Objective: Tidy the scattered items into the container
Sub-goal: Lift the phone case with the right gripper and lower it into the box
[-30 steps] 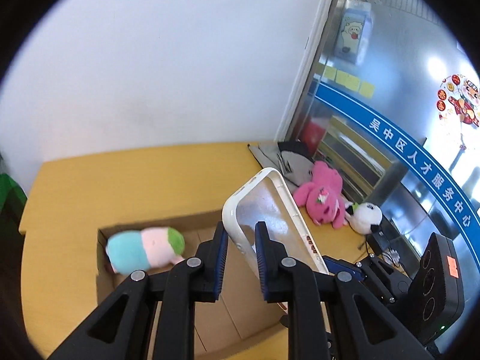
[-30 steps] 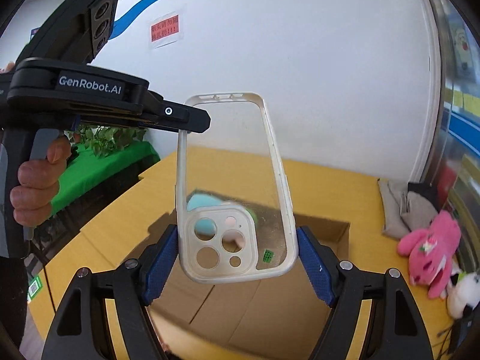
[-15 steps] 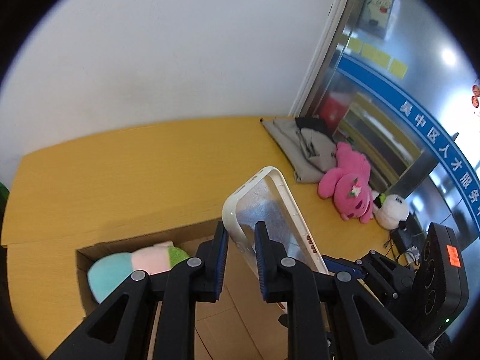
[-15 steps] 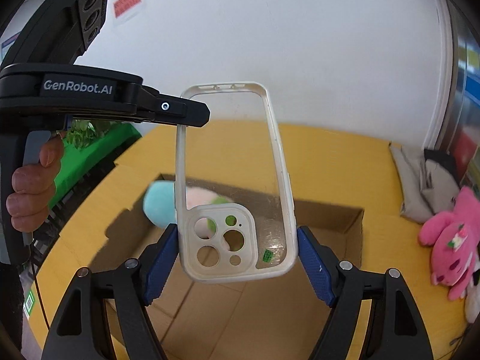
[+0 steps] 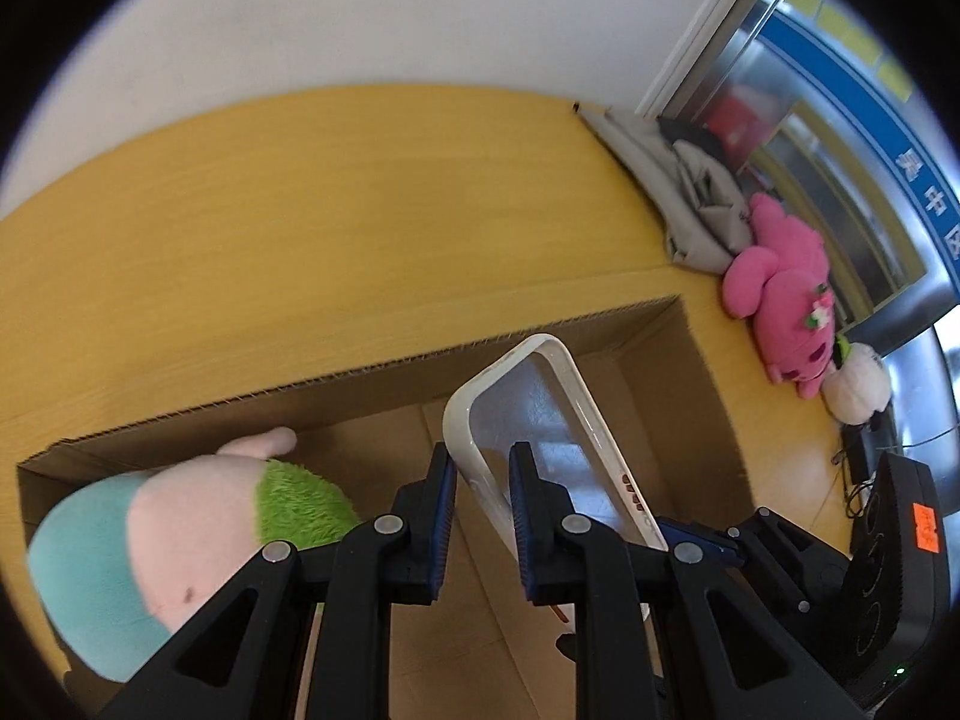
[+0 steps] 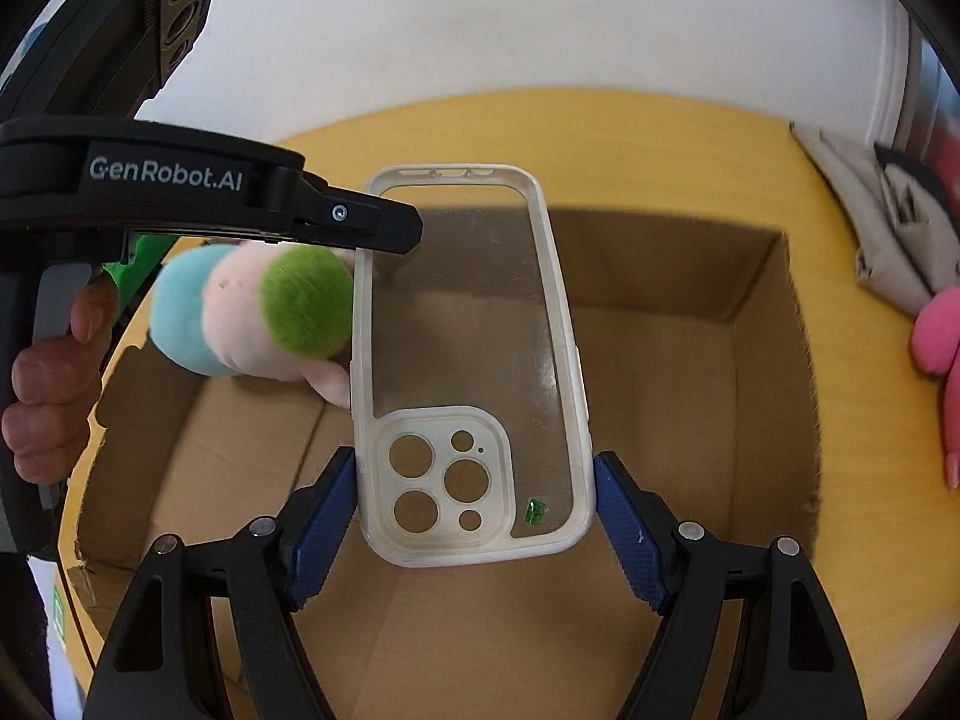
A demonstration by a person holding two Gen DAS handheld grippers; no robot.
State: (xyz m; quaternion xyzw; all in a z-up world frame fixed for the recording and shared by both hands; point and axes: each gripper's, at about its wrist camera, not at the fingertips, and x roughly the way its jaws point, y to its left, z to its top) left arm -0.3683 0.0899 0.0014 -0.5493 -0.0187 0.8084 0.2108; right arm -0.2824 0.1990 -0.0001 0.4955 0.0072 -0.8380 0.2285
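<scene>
One clear phone case (image 6: 474,360), white-rimmed, four round cutouts in camera block. One open cardboard box (image 6: 762,324) on yellow surface (image 5: 336,210). Three plush toys: one teal-pink-green (image 5: 180,534) inside box, one pink (image 5: 786,306) and one white (image 5: 855,384) outside it. One pile of grey cloth (image 5: 696,192). Two claws: left claw (image 5: 480,507), right claw (image 6: 474,531).
</scene>
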